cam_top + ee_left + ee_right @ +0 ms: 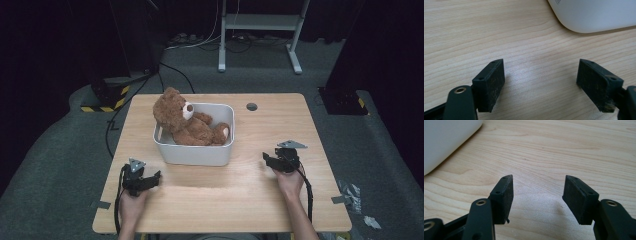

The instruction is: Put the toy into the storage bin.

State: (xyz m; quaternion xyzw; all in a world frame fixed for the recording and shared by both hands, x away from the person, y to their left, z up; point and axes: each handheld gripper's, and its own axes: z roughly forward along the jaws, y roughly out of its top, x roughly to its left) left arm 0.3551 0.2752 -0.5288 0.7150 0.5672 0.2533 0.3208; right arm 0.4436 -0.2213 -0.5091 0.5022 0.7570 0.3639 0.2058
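A white bin (195, 150) is standing mid-surface, holding a brown teddy bear (185, 122) that is leaning against its left wall, head rising above the rim. Bare wooden surface (230, 185) is stretching between bin and near edge. The left gripper (150, 179) and right gripper (270, 160) are resting either side of the bin, fingers (490, 83) apart, gripping nothing.
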